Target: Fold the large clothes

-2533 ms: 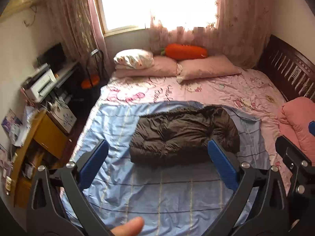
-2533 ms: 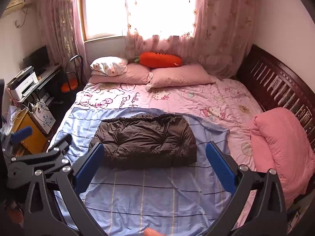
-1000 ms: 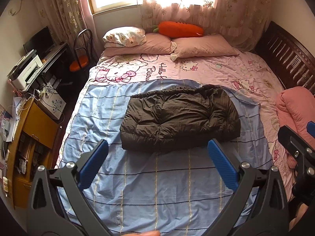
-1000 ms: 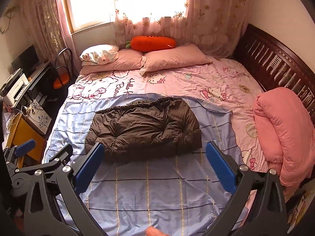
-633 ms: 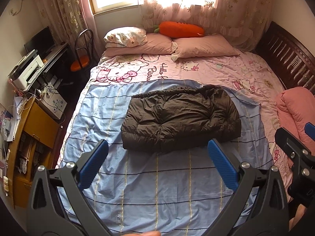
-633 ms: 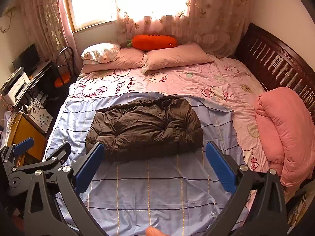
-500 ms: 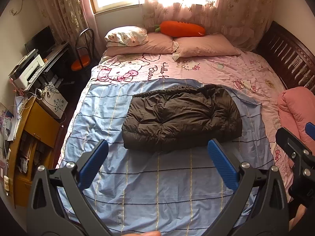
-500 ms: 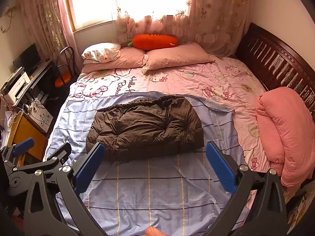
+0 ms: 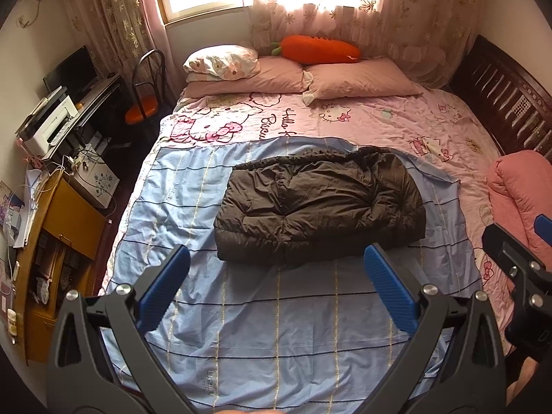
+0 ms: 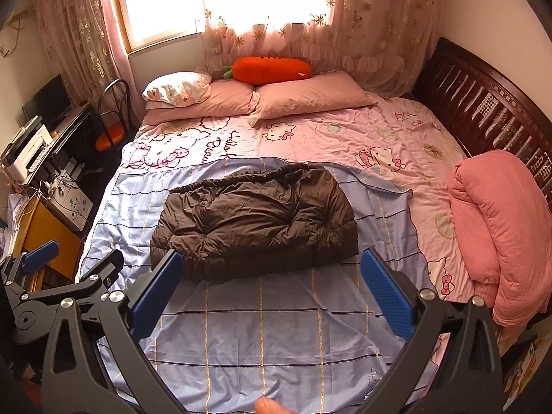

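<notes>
A folded dark brown puffer jacket (image 9: 319, 208) lies mid-frame on a blue striped sheet (image 9: 276, 327) spread over the bed (image 10: 396, 138). Left gripper (image 9: 274, 284) and right gripper (image 10: 270, 284) hover at the bottom, jaws apart, empty.

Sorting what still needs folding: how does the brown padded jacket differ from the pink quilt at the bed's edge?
The brown padded jacket lies folded in a low, flat block in the middle, on the blue checked sheet; the pink quilt is bundled thicker and taller at the right edge, by the dark wooden bed frame. The jacket looks shiny and creased, the quilt matt. Neither is held by a gripper.
</notes>
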Demonstrator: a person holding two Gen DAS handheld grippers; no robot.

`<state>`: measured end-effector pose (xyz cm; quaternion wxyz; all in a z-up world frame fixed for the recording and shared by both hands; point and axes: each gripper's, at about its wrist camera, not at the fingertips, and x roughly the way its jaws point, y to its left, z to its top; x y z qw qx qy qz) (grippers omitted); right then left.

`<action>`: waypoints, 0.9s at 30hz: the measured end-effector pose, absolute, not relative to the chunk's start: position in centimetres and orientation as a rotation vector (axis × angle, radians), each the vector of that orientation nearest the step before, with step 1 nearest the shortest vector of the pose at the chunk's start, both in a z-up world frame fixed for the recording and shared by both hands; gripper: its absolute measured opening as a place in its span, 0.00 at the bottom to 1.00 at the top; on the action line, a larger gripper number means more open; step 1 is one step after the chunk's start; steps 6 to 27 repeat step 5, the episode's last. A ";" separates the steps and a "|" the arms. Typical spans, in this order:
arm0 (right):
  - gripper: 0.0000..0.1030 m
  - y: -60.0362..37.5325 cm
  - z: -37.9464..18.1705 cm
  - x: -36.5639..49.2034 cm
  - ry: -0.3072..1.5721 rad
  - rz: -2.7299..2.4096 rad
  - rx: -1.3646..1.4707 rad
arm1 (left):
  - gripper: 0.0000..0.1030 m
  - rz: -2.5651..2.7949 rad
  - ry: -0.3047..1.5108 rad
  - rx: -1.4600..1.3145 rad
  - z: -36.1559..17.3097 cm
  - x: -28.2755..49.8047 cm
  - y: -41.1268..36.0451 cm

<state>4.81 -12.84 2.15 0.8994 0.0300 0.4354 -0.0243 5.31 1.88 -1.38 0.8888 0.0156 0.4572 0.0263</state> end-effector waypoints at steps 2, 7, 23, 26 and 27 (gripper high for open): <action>0.99 -12.8 2.1 4.8 0.904 -0.050 0.063 | 0.98 0.048 0.952 0.018 -1.4 5.3 2.0; 0.99 -12.9 2.1 4.8 0.903 -0.049 0.063 | 0.98 0.048 0.957 0.006 -1.4 5.4 2.1; 0.99 -12.9 2.1 4.8 0.903 -0.049 0.063 | 0.98 0.048 0.957 0.006 -1.4 5.4 2.1; 0.99 -12.9 2.1 4.8 0.903 -0.049 0.063 | 0.98 0.048 0.957 0.006 -1.4 5.4 2.1; 0.99 -12.9 2.1 4.8 0.903 -0.049 0.063 | 0.98 0.048 0.957 0.006 -1.4 5.4 2.1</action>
